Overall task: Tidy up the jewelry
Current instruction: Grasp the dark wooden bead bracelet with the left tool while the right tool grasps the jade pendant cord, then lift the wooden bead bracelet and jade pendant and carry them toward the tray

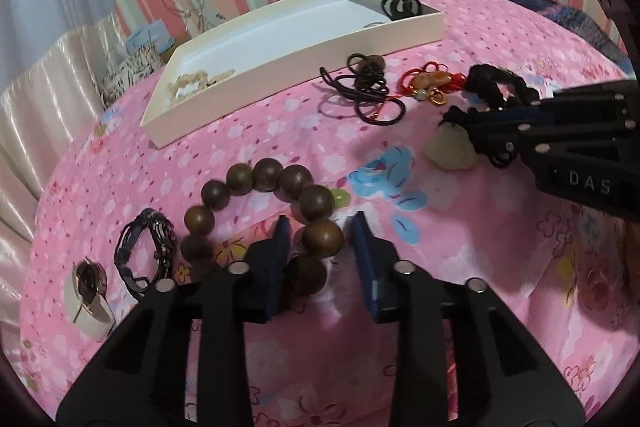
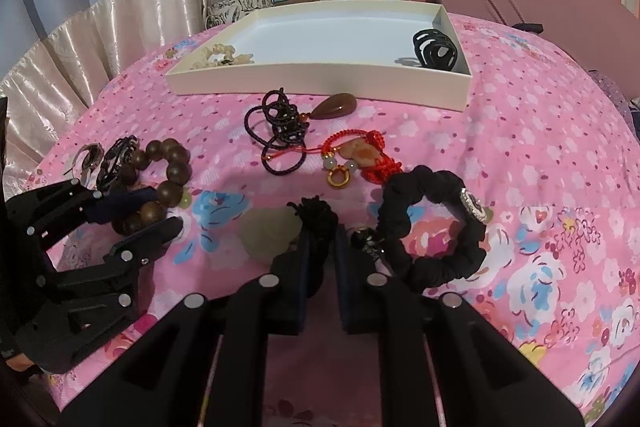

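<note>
1. The left gripper (image 1: 320,239) sat low in the centre of the left wrist view, its blue pads straddling one dark bead of the wooden bead bracelet (image 1: 260,211); a sliver of gap seemed to remain on each side, though the fisheye made contact hard to judge.
2. That bracelet curved up and to the left from the pads across the pink floral bedspread (image 1: 460,267).
3. The right gripper (image 2: 322,247) stood at lower centre of the right wrist view, jaws nearly together and pinching the black knotted cord (image 2: 316,217) of a pale stone pendant (image 2: 266,231) just left of the pads.
4. A black scrunchie (image 2: 436,227) lay just right of that gripper.
5. The white tray (image 2: 320,83) crossed the upper centre, holding black hair ties (image 2: 434,49) at its right end and a pale bead bracelet (image 2: 220,57) at its left.
6. Between tray and grippers lay a dark cord necklace with a brown pendant (image 2: 288,123) and a red knotted charm (image 2: 360,153).
</note>
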The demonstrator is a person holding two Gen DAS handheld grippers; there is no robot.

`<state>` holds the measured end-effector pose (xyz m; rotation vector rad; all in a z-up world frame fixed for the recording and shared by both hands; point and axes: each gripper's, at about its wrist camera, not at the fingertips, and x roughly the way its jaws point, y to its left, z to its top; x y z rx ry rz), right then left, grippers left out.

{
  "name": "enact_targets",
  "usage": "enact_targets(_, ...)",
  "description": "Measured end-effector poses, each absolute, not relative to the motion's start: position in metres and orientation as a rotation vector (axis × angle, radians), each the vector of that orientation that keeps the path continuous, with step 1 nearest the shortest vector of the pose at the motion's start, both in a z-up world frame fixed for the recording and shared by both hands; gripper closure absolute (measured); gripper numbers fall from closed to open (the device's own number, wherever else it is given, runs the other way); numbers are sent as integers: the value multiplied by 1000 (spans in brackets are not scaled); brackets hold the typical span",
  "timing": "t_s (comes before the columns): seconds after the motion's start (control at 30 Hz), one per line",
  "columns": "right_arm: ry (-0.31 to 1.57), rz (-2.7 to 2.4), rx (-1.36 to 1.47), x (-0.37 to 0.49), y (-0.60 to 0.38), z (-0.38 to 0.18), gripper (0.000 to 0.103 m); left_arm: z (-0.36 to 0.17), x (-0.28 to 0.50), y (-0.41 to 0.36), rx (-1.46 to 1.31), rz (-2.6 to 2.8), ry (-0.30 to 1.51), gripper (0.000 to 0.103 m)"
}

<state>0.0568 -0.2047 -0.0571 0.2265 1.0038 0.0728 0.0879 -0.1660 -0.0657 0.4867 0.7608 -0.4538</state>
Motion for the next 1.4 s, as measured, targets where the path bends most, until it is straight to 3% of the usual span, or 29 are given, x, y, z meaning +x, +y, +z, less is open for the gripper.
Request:
enact_targets(0.43,984,93,201,55,-201,-54,95,-61,91,-154,413,-476,762,80)
enact_targets(0.5,978,94,201,55,-201,-53,95,-60,90,-149,399,-467,759,85)
enact_targets(1.4,895,85,195,44,-203,-41,96,-49,78,-138,380,-428,683,85)
